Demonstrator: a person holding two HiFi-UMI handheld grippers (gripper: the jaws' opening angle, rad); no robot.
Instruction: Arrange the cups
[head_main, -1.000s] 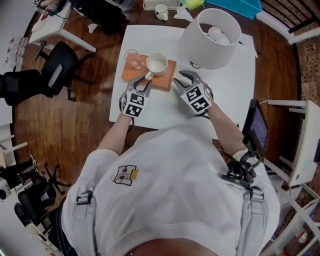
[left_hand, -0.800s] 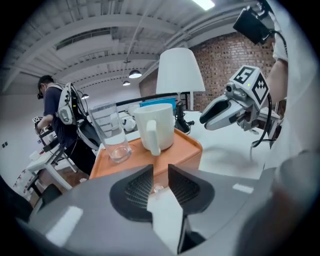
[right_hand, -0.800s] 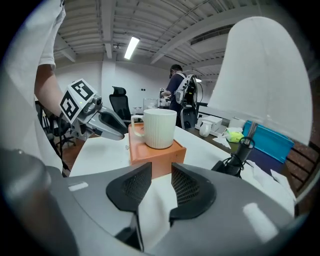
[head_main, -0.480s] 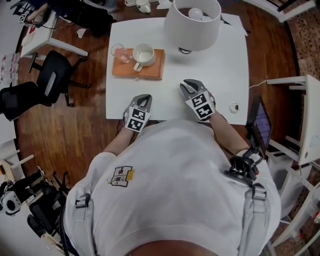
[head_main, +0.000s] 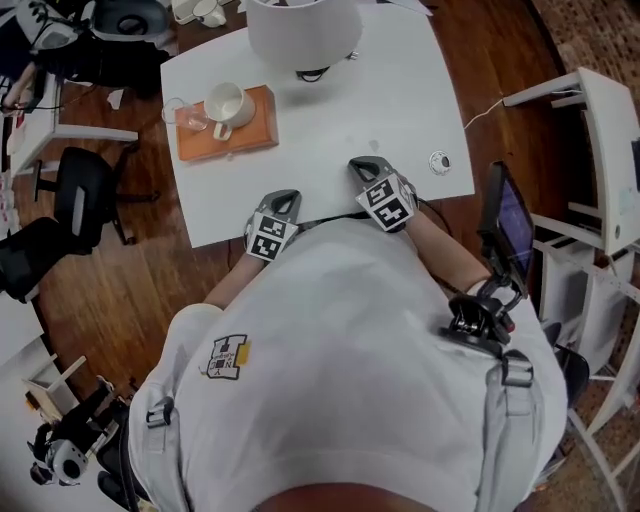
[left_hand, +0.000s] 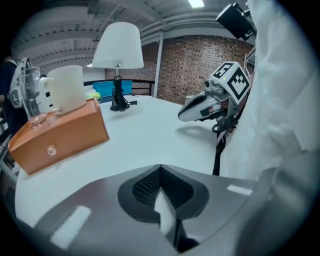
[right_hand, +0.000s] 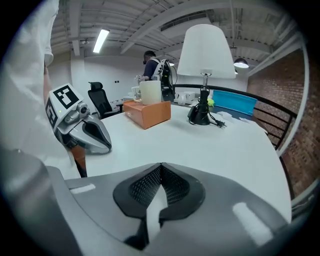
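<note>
Cups first: the clear glass (head_main: 188, 116) and the white mug (head_main: 229, 103) stand side by side on the orange block (head_main: 255, 135) at the far left corner of the bench (head_main: 330, 130). The glass is on the left and the mug's handle points toward the person. Behind them, at the bench's far edge, stands the white lamp (head_main: 303, 30).

Nearer the person, the left hand-held gripper (head_main: 282, 200) is at the near edge of the bench. It is clenched with nothing between its jaws, and its own view shows the pads pressed together over bare white surface. To its right, the right hand-held gripper (head_main: 362, 165) lies just inside the same edge, likewise clenched and empty. Both are well apart from the block.

The placing step looks finished, or at least paused, with both tools drawn in to rest. Any further adjustment would call for opening a pair of jaws and reaching back across the bench to the block. The mug's wall or handle would then be the surer hold, and the thin glass the more delicate one.

A second ago both tools were up against the block's near side, jaws apart, close to the mug. Since then they have pulled back toward the body and closed, while the glass and mug stand on the block as they did.
</note>
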